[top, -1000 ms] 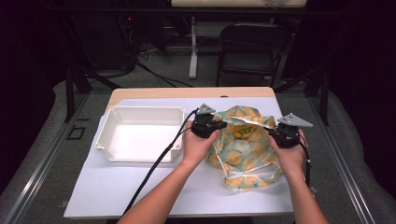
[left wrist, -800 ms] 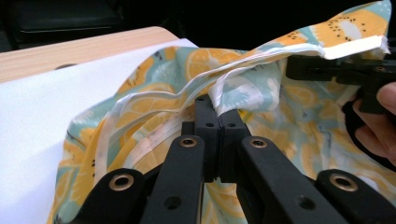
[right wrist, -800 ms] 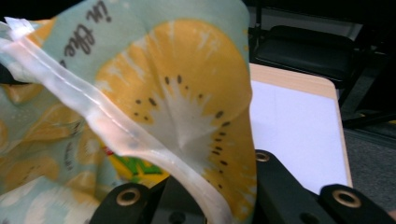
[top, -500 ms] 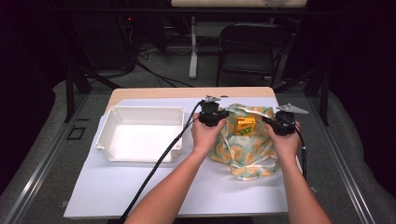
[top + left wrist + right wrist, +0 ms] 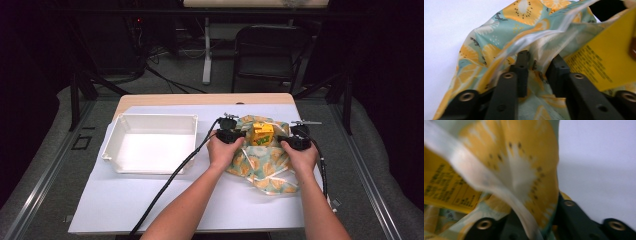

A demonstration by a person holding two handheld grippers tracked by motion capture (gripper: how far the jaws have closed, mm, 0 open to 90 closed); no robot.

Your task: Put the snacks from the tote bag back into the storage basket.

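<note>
bag right of centre in high view, fruit-print, thin and floppy, likely light and slick. yellow box stiff inside its mouth. left gripper jaws pinching the rim fabric, right gripper likewise. best hold: the hem.

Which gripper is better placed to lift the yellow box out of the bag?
Probably left. The left gripper sits on the tray side; the yellow box lies beside its jaws. Both currently hold the bag rim.
</note>
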